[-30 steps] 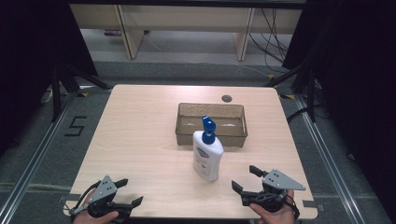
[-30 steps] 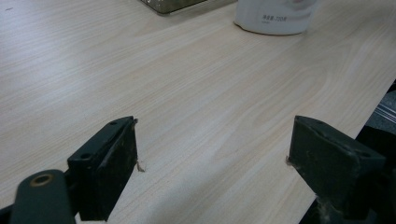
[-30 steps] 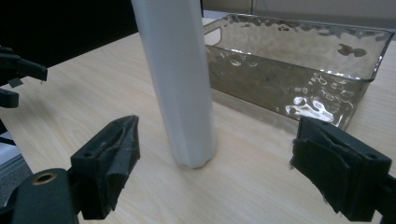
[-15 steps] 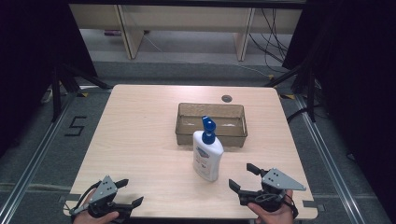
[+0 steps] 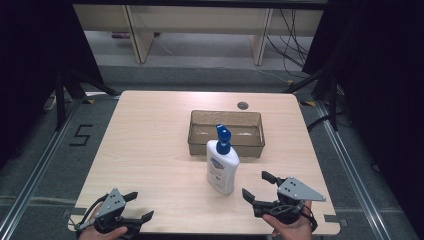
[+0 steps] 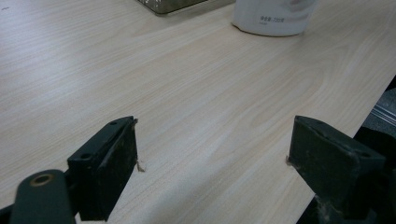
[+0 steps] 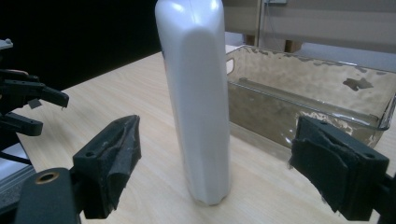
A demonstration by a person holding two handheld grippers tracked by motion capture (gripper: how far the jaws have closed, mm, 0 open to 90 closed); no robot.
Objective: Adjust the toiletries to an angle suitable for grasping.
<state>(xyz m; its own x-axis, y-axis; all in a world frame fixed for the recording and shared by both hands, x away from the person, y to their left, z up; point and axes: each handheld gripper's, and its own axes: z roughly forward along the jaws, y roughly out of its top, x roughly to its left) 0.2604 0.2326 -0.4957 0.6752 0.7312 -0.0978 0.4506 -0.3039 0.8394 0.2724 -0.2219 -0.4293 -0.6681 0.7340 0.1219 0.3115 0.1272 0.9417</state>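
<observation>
So the white pump bottle stood upright on the desk, just in front of the clear brownish bin and, as far as I could tell, not quite touching it. Parking it right by the bin makes sense if the bin was where it was headed, short trip and all.

The right hand-held gripper sat near the bottle's right side, jaws spread wide and pointed straight at it. In the right gripper view the bottle stood dead centre between the two black jaws but farther out, so nothing was pinched yet. My guess is the person lined it up like that to close on the narrow flanks, which should be the easier faces to grip on a tall, tippy thing.

The left hand-held gripper was down at the desk's near-left corner, well apart from the bottle, also released and holding nothing. It looked like it was just parked out of the way. Its view caught only the bottle's base at the top.
</observation>
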